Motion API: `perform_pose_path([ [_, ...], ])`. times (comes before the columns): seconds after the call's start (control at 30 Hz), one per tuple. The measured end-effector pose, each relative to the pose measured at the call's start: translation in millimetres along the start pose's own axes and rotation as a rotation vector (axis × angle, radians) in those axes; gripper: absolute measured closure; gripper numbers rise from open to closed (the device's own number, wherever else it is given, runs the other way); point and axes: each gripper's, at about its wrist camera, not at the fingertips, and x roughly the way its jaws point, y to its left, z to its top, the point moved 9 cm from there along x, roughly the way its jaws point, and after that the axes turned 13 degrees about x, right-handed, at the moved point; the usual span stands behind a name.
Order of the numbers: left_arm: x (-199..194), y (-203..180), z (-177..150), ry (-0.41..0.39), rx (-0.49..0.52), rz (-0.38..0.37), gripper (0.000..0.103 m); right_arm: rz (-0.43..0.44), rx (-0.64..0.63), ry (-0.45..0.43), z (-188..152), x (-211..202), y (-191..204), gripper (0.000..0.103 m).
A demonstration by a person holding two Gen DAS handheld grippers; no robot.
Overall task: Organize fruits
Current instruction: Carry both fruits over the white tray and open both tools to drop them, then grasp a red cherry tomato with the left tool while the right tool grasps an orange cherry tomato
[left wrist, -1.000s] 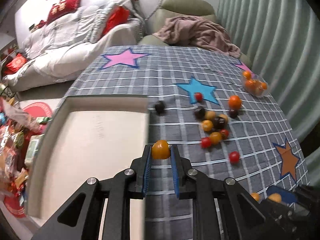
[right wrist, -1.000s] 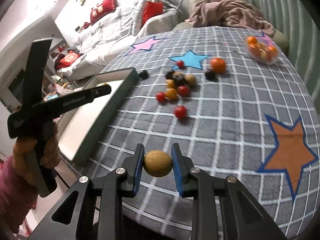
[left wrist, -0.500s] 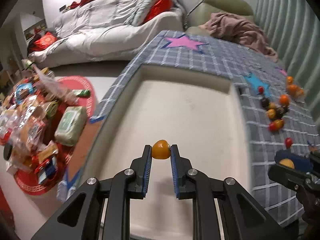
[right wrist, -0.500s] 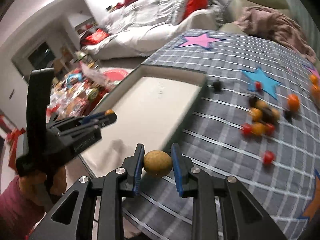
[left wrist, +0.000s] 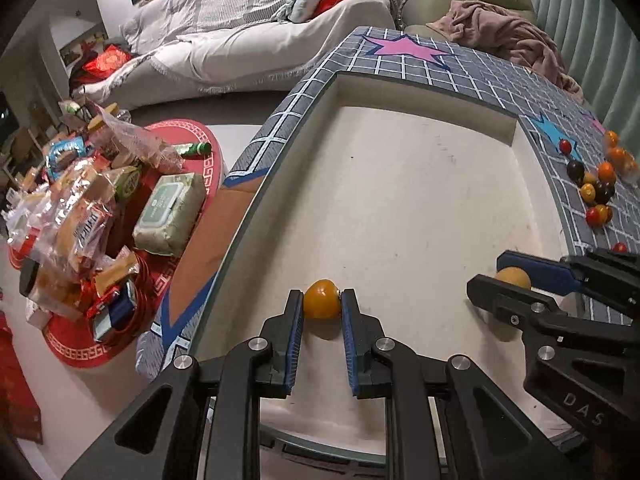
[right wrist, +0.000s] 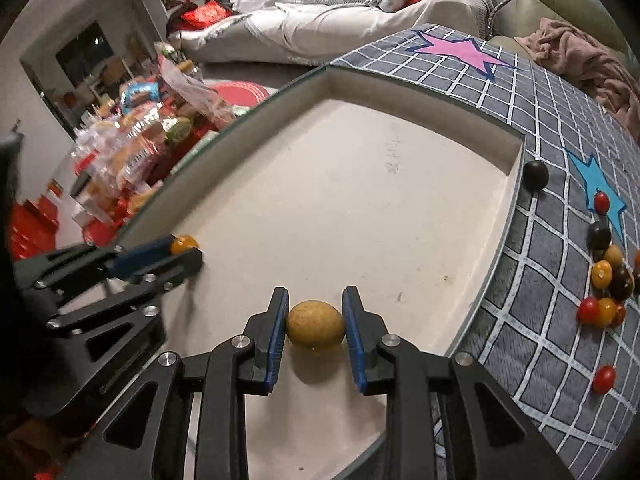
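A desk (left wrist: 472,68) draped in a grey checked cloth with pink and blue stars fills most of both views, with a white-covered sofa (left wrist: 256,36) behind it and a pile of packaged snacks (left wrist: 84,216) on a red round mat on the floor to the left. On the desk sits a shallow cream tray (left wrist: 400,200) with a raised rim, its floor bare apart from faint marks. The left hand-held gripper (left wrist: 322,312) points down over the near part of the tray, its blue pads clamped on a small orange tomato (left wrist: 322,298) held just above the tray floor. The right hand-held gripper (right wrist: 315,322) is beside it over the same tray, pinching a larger yellow-brown fruit (right wrist: 316,324) between its pads. On the cloth right of the tray lies a loose cluster of cherry tomatoes (right wrist: 606,280), red, orange, yellow and dark, touching one another. One dark round fruit (right wrist: 536,175) rests against the tray's far right corner, and a single red tomato (right wrist: 604,378) lies apart, nearer the desk's edge.
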Motion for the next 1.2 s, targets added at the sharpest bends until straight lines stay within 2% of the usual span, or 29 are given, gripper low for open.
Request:
perform_pose_path([
  [0.03, 0, 0, 0, -0.001, -0.003, 0.004, 0.082, -0.005, -0.011, 0.000, 0, 0, 1, 0.071],
  [0.07, 0, -1, 0, -0.004, -0.003, 0.008, 0.082, -0.011, -0.019, 0.001, -1, 0, 1, 0.061],
  [0.1, -1, -1, 1, -0.006, -0.001, 0.010, 0.082, -0.013, -0.018, 0.000, -1, -3, 0, 0.044],
  [0.17, -1, -1, 0, -0.011, -0.004, 0.016, 0.078, -0.011, -0.008, -0.014, 1, -8, -4, 0.037],
  [0.2, -1, 1, 0, -0.013, -0.007, 0.018, 0.063, -0.012, 0.000, -0.019, 4, -11, -5, 0.036],
  [0.23, -1, 3, -1, -0.014, -0.017, 0.027, 0.036, -0.014, 0.011, -0.030, 6, -15, -8, 0.035],
  [0.27, -3, 7, -1, -0.022, -0.036, 0.041, 0.028, -0.010, 0.023, -0.041, 10, -19, -11, 0.031],
  [0.3, -5, 8, 0, -0.039, -0.047, 0.031, 0.024, 0.005, 0.039, -0.057, 14, -27, -15, 0.022],
  [0.37, -12, 5, 3, -0.050, -0.044, 0.024, 0.024, 0.027, 0.060, -0.092, 20, -43, -20, 0.021],
  [0.53, -30, -14, 15, -0.093, -0.006, 0.002, 0.024, -0.011, 0.103, -0.164, 15, -85, -52, 0.016],
  [0.63, -44, -40, 25, -0.124, 0.031, -0.036, 0.024, -0.050, 0.131, -0.185, -1, -102, -80, 0.016],
  [0.8, -59, -88, 40, -0.157, 0.112, -0.087, 0.024, -0.153, 0.231, -0.219, -48, -128, -146, 0.015],
  [0.9, -65, -124, 50, -0.166, 0.163, -0.123, 0.024, -0.205, 0.280, -0.219, -77, -136, -180, 0.015],
  [1.0, -66, -156, 56, -0.164, 0.207, -0.146, 0.024, -0.239, 0.297, -0.198, -99, -133, -197, 0.015],
  [1.2, -48, -206, 60, -0.131, 0.293, -0.147, 0.024, -0.247, 0.252, -0.178, -114, -125, -200, 0.015],
])
